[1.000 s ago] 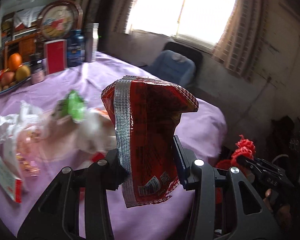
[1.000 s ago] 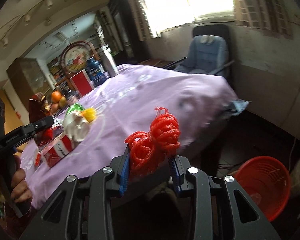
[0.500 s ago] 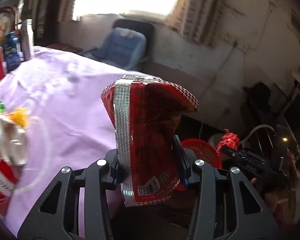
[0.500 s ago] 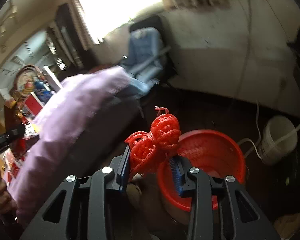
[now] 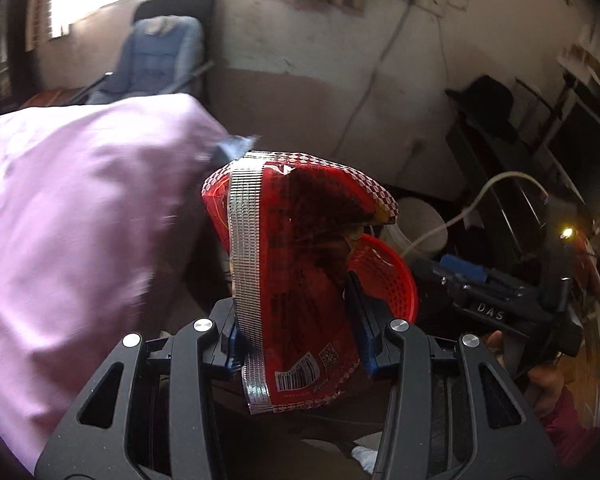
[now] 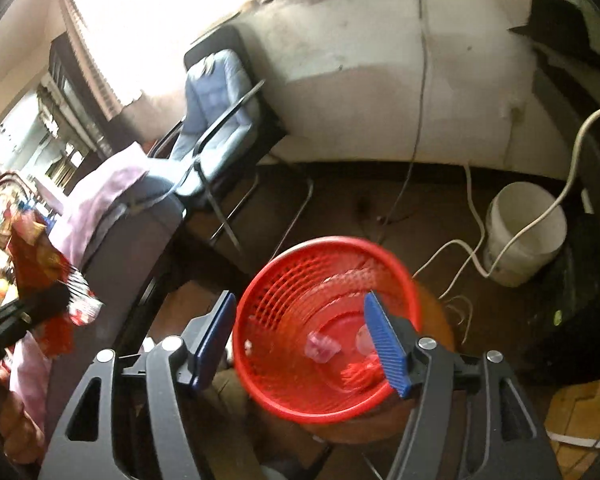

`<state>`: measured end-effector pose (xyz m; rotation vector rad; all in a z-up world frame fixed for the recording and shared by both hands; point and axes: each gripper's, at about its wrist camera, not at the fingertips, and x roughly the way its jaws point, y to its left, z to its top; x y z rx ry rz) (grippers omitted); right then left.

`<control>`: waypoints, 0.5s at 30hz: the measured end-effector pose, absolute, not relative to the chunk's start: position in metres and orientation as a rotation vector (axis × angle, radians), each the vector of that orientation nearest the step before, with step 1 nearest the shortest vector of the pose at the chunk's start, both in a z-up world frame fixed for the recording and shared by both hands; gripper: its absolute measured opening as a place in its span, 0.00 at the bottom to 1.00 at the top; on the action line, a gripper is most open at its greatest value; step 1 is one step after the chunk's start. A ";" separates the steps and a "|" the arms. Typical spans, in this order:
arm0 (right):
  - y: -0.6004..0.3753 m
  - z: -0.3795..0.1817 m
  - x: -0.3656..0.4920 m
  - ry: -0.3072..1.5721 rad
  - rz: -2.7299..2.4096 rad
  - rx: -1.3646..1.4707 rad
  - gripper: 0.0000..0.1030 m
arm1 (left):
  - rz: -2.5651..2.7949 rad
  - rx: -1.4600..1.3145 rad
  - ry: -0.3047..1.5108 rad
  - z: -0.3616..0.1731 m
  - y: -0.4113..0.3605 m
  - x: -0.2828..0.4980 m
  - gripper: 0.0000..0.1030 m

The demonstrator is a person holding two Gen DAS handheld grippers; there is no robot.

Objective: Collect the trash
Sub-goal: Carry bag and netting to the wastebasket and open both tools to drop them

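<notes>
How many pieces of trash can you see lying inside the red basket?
3: a pale crumpled scrap, a clear round piece and red netting, all on the red basket's bottom below the open right claw. Blur may hide more.

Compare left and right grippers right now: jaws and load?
The left gripper has its jaws shut on a red snack wrapper; the right gripper has its jaws wide open, holding nothing. The left one sits beside the purple tablecloth, short of the red basket; the right one is directly above it. Both are black with blue pads.
</notes>
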<state>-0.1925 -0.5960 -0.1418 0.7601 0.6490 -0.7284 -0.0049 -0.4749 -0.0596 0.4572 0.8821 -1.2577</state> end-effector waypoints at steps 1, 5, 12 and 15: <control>-0.597 -0.141 -0.196 0.639 -0.740 0.762 0.66 | -1.268 0.467 0.887 -0.062 -0.481 -0.009 0.44; -0.606 -0.142 -0.210 0.625 -0.762 0.785 0.66 | -1.339 0.503 0.913 -0.070 -0.516 -0.028 0.46; -0.610 -0.140 -0.223 0.612 -0.804 0.792 0.66 | -1.363 0.528 0.962 -0.082 -0.535 -0.040 0.77; -0.608 -0.139 -0.223 0.612 -0.799 0.792 0.66 | -1.337 0.503 0.979 -0.083 -0.526 -0.030 0.82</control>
